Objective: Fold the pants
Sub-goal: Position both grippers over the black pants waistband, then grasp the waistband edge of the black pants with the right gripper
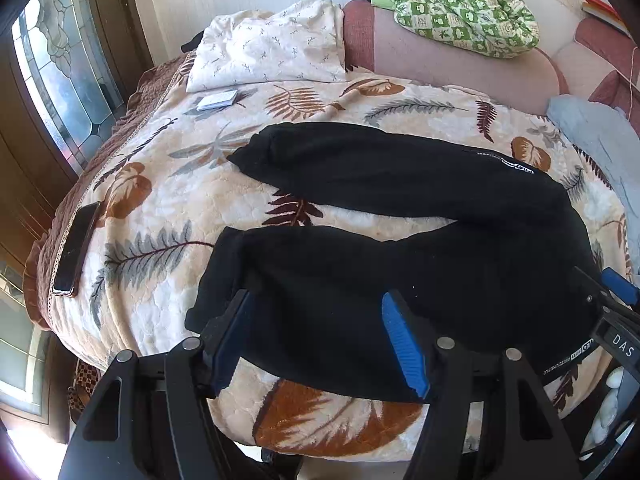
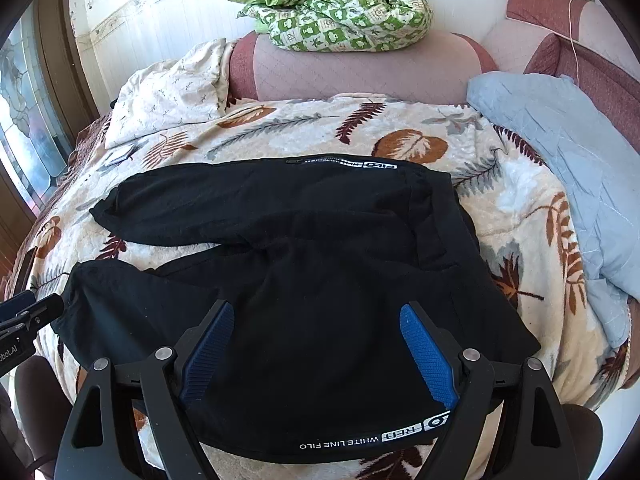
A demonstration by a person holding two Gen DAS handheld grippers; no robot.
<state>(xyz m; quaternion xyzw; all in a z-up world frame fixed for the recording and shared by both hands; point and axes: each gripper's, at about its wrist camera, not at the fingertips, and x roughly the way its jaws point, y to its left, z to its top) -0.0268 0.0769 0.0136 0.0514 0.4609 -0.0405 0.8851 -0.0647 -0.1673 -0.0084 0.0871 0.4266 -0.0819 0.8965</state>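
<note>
Black pants (image 1: 400,216) lie spread flat on a leaf-patterned blanket (image 1: 160,208), legs pointing left, waist to the right. My left gripper (image 1: 320,300) is open, hovering over the near leg close to its cuff. My right gripper (image 2: 316,312) is open over the hip area of the pants (image 2: 300,264), near the side seam with white lettering (image 2: 376,438). Neither holds cloth. The right gripper's tip shows at the right edge of the left wrist view (image 1: 616,284).
A phone (image 1: 76,250) lies at the bed's left edge. A small white card (image 1: 218,100) and a white pillow (image 1: 268,50) lie at the far left. A light blue cloth (image 2: 560,152) lies right. A green checked quilt (image 2: 340,4) sits on the pink headboard (image 2: 360,72).
</note>
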